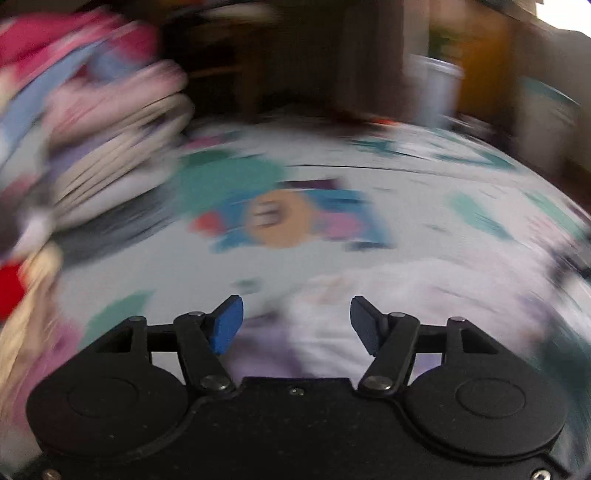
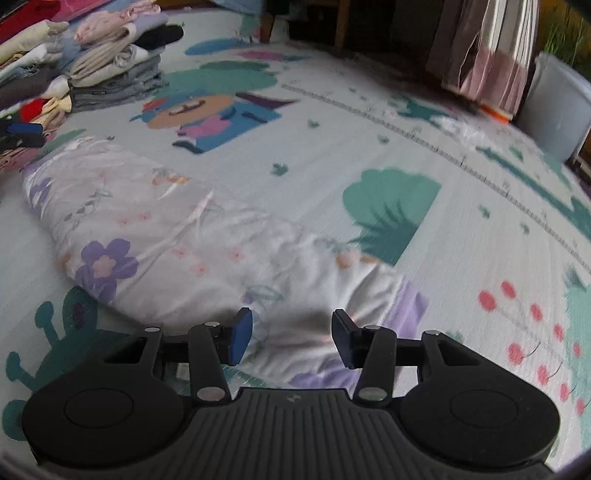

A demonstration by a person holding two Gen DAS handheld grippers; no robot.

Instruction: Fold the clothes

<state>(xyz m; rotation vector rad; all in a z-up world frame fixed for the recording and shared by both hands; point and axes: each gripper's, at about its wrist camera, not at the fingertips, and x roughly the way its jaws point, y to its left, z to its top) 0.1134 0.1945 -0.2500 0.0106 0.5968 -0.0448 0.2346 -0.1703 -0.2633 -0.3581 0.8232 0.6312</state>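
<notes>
A white floral garment (image 2: pixel 177 240) with purple flowers lies folded into a long strip on the cartoon play mat (image 2: pixel 461 229). My right gripper (image 2: pixel 291 338) is open and empty, hovering over the strip's near end. The left wrist view is badly motion-blurred. My left gripper (image 1: pixel 296 325) is open and empty just above the same pale garment (image 1: pixel 369 306). The left gripper's fingertip (image 2: pixel 22 129) shows at the far left of the right wrist view, beside the garment's far end.
Stacks of folded clothes (image 2: pixel 92 66) stand at the mat's far left, also blurred in the left wrist view (image 1: pixel 92 147). A pink curtain (image 2: pixel 487 55) and a white bin (image 2: pixel 557 107) stand at the back right. Dark furniture legs (image 2: pixel 343 29) line the back.
</notes>
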